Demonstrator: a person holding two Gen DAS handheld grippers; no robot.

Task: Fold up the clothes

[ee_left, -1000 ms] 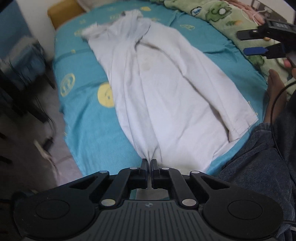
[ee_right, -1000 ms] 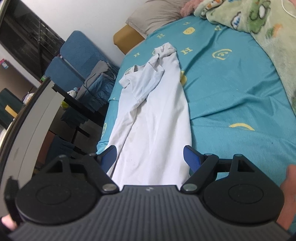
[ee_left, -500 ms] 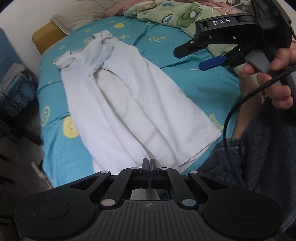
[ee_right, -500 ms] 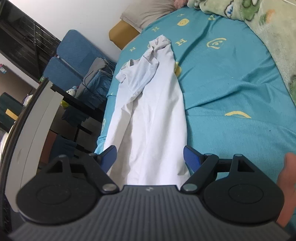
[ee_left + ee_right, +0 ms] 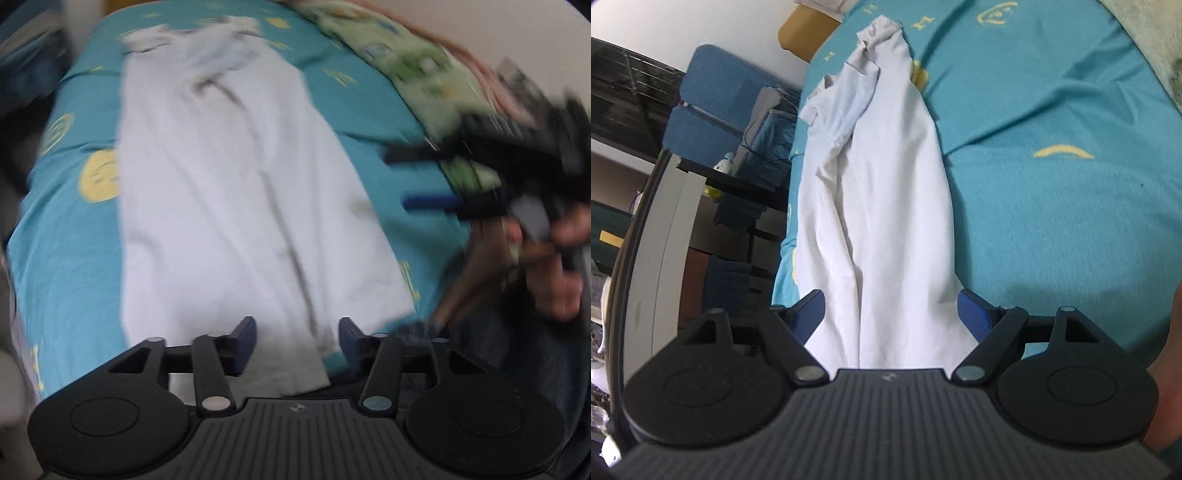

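A white shirt (image 5: 236, 206) lies lengthwise on the teal bed sheet (image 5: 62, 251), folded long and narrow, collar end far away. It also shows in the right wrist view (image 5: 882, 206). My left gripper (image 5: 297, 341) is open just above the shirt's near hem and holds nothing. My right gripper (image 5: 890, 314) is open over the near end of the shirt; it also shows in the left wrist view (image 5: 417, 177) at the right, over the sheet.
A green patterned blanket (image 5: 413, 70) lies at the bed's far right. The person's jeans-clad leg (image 5: 517, 354) is at the near right. A blue chair (image 5: 713, 96) and dark desk (image 5: 738, 184) stand left of the bed.
My left gripper was shut on the shirt's near hem and has opened and let it go. The shirt now lies flatter. The right gripper stayed open and moved lower.
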